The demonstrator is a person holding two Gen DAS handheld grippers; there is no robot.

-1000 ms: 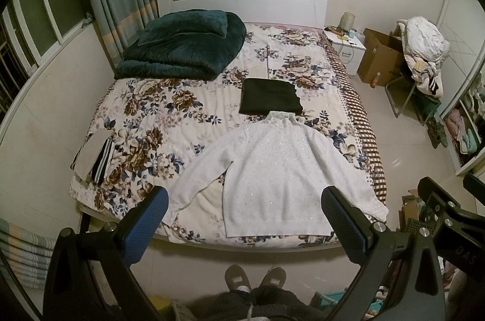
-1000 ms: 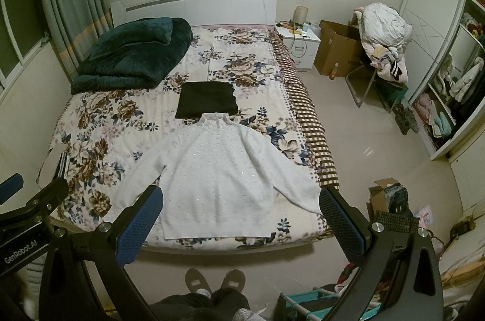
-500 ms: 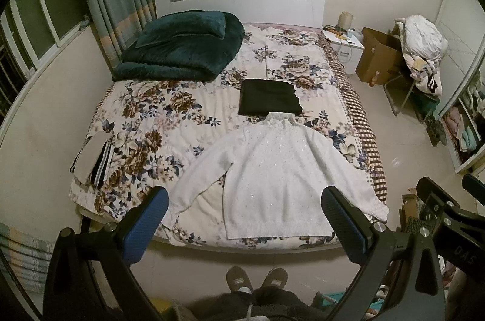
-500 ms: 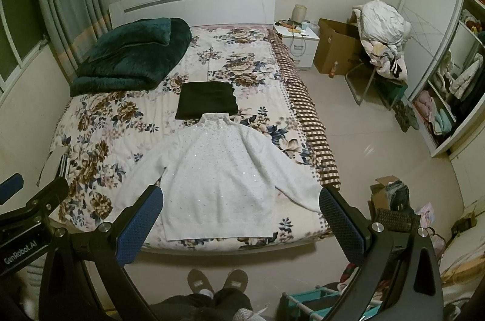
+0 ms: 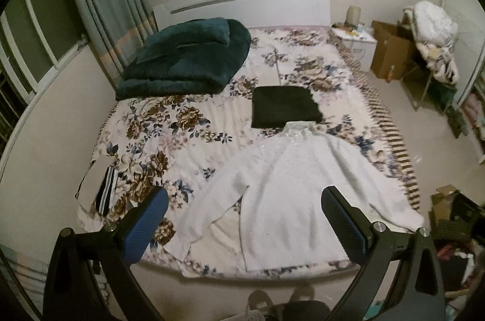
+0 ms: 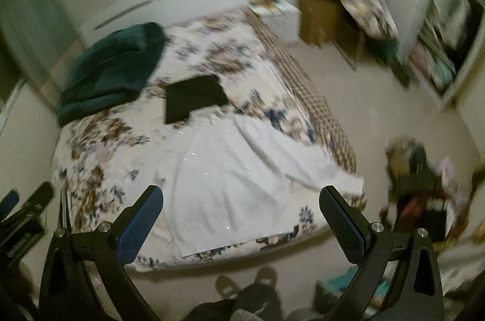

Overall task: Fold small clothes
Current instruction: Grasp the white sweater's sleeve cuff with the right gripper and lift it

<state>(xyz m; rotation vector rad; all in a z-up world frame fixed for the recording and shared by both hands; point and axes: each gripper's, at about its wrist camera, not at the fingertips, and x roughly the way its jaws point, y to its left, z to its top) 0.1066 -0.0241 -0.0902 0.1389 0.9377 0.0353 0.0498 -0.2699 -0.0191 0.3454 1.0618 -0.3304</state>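
A white knit sweater (image 5: 291, 193) lies flat, face down or up I cannot tell, at the foot of the floral bed (image 5: 169, 139), sleeves spread out; it also shows in the right wrist view (image 6: 236, 178). A folded black garment (image 5: 285, 107) lies just beyond its collar, also in the right wrist view (image 6: 194, 98). My left gripper (image 5: 244, 196) is open and empty, held above the bed's foot over the sweater. My right gripper (image 6: 241, 193) is open and empty, also above the sweater. The right wrist view is blurred.
A dark green folded blanket (image 5: 185, 63) lies at the bed's head on the left. A striped folded item (image 5: 104, 190) sits at the left bed edge. A nightstand (image 5: 354, 44), a cardboard box (image 5: 391, 54) and a chair piled with laundry (image 5: 433, 39) stand on the right. My feet (image 5: 279, 296) are at the bed's foot.
Both grippers have moved closer to the bed and stay open. The right wrist view has swung and tilted, now blurred. The sweater has not moved.
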